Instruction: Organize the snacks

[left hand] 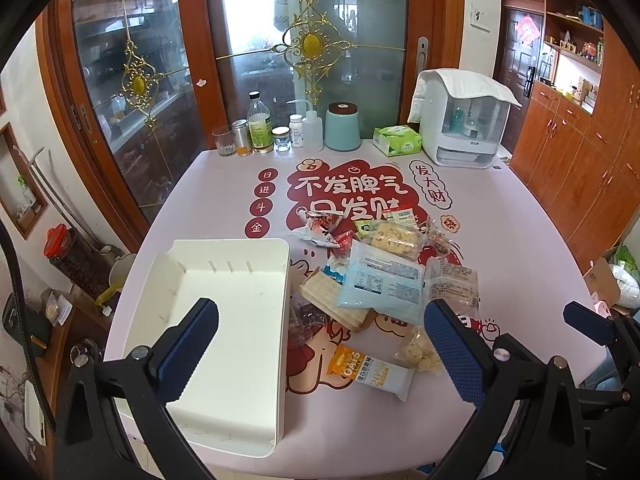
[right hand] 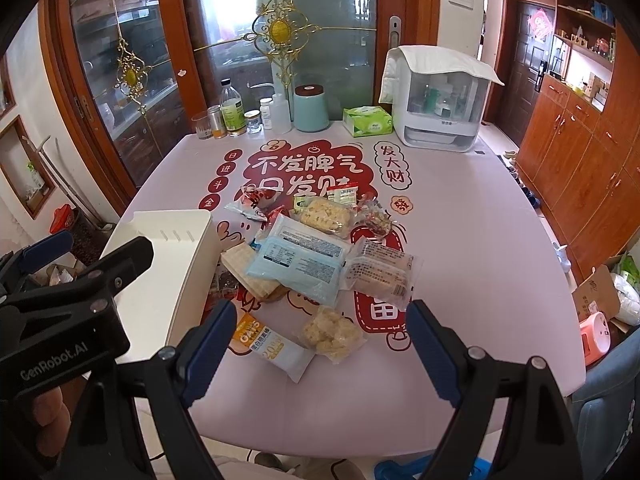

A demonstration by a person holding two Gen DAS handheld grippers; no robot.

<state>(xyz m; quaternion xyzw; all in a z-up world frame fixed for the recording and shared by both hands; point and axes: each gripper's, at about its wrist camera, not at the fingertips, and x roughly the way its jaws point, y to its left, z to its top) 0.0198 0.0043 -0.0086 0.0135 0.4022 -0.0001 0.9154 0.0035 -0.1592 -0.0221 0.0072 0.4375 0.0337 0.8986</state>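
I have both tools over the near edge of the worktop [right hand: 460,240], and nothing has gone into the white bin [left hand: 224,292] yet, so I judge the step in hand to be the first pick. The left tool [left hand: 320,344] hangs with its jaws spread wide and nothing between them, one finger over the bin's open inside, the other near the pile. The right tool [right hand: 320,340] is also wide open and holds nothing; it faces the snacks [right hand: 320,248], which lie in a loose heap on the worktop just beside the bin's right wall

The closest pieces to the right tool are the oat bar [right hand: 272,348] and the clear bag of puffed rice [right hand: 332,332], both lying apart from the heap. I would take the oat bar first: it lies flat, alone, with bare worktop around it. I come down low, set the fingers across its narrow width, and close gently, since the wrapper looks slippery and the bar inside may crack

The blue packet [right hand: 296,264] rests on top of the wafers [right hand: 244,268] and others, so pulling from beneath it could scatter the heap. I work from the outside in, and lay each piece flat against a bin wall
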